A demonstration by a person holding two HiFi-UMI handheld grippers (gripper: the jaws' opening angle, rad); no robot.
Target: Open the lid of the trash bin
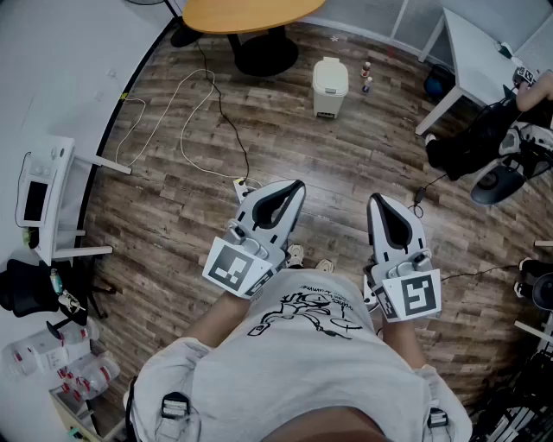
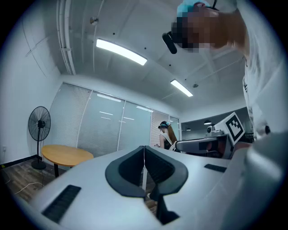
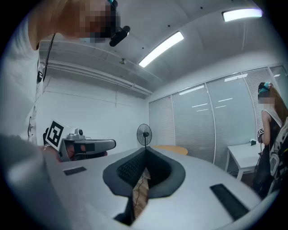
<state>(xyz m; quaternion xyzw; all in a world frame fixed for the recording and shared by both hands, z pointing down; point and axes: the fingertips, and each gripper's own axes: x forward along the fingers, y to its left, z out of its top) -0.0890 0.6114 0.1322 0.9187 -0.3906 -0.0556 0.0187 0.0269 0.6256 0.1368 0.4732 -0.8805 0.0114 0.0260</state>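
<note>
Both tongs are held low in front of the person's chest. The left gripper [image 1: 289,192] has its jaws pressed together at the tips with nothing between them, as the left gripper view [image 2: 144,152] shows. The right gripper [image 1: 381,204] is closed the same way and holds nothing [image 3: 145,155].

In the head view the trash bin [image 1: 330,86] stands on the wood floor [image 1: 363,155] at 12 o'clock from the tongs, well apart from both. It is upright, so its long axis runs floor to lid. The cream lid is down, and one flat side faces the person. I cannot tell which edge carries the hinge.

The bin shows only in the head view. The two gripper views look level into the room and take in a glass partition [image 2: 108,126] and a standing fan [image 2: 39,123]. Each also catches the other gripper's marker cube [image 2: 234,128]. A second person [image 2: 167,134] stands at the far end.

Two small bottles [image 1: 366,78] stand just beside the bin at its 3 o'clock. A round wooden table [image 1: 251,13] is at its 11 o'clock, and a white table [image 1: 484,43] is at its 2 o'clock. A pale cable [image 1: 194,108] loops over the floor at 10 o'clock from the tongs, to the left of the line from them to the bin.
</note>
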